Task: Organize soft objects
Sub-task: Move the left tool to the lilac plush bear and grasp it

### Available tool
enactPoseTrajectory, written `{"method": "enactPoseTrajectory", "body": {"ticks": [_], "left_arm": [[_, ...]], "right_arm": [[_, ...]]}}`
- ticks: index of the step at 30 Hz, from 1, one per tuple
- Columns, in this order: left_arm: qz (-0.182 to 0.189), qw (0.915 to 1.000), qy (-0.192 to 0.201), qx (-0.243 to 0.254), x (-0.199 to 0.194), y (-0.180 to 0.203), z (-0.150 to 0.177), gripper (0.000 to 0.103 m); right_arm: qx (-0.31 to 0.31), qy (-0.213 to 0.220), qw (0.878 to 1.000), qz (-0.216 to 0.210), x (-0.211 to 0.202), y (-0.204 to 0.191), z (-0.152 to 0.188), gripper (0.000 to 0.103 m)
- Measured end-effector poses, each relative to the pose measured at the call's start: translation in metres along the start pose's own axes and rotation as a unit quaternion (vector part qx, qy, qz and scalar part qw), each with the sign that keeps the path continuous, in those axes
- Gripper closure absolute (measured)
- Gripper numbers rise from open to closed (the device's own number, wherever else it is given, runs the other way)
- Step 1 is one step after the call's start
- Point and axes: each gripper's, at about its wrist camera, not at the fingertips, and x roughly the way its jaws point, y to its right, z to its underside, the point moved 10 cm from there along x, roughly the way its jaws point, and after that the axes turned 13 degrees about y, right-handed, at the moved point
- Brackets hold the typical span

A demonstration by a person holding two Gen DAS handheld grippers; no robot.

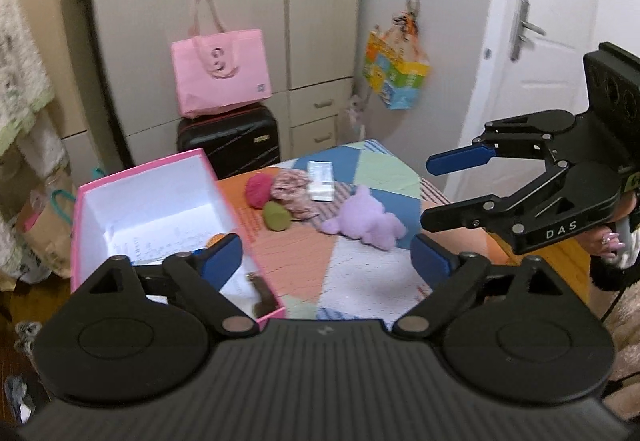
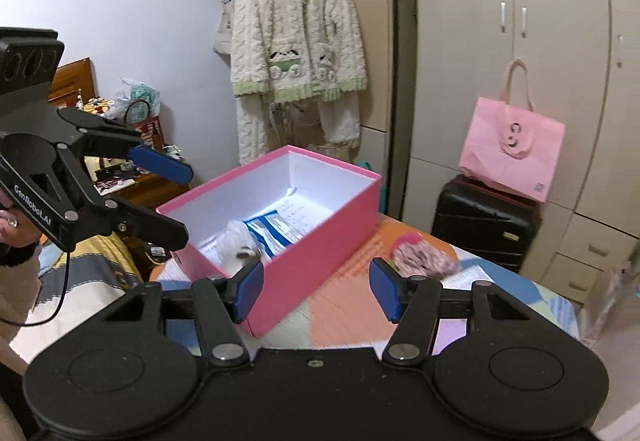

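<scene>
A pink open box (image 1: 90, 209) stands at the left of a patchwork-covered table (image 1: 360, 273); it also shows in the right wrist view (image 2: 320, 241), holding a white soft item (image 2: 236, 247) and a blue-white packet (image 2: 272, 231). On the table lie a purple plush toy (image 1: 366, 221), a pink ball (image 1: 258, 191), a green ball (image 1: 276, 216), a pink patterned cloth (image 1: 292, 195) and a white pack (image 1: 321, 181). My left gripper (image 1: 326, 261) is open and empty above the table beside the box. My right gripper (image 2: 316, 291) is open and empty above the box's near corner.
A black suitcase (image 1: 228, 141) with a pink tote bag (image 1: 220, 77) stands behind the table against the wardrobe (image 1: 240, 1). A door (image 1: 540, 21) is at the right. A fluffy robe (image 2: 296, 41) hangs behind the box. A cluttered wooden bedside stand (image 2: 132, 185) is at the left.
</scene>
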Motion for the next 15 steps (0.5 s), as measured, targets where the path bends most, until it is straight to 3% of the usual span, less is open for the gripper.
{"method": "enactPoseTrajectory", "body": {"ticks": [8, 15], "left_arm": [[0.043, 0.9984, -0.037, -0.004, 0.045, 0.038, 0.006, 0.006], [0.06, 0.9971, -0.034, -0.033, 0.082, 0.048, 0.015, 0.006]], "right_arm": [[-0.01, -0.01, 1.0, 0.023, -0.018, 0.02, 0.03, 0.027], [-0.009, -0.026, 0.999, 0.038, -0.006, 0.041, 0.061, 0.022]]}}
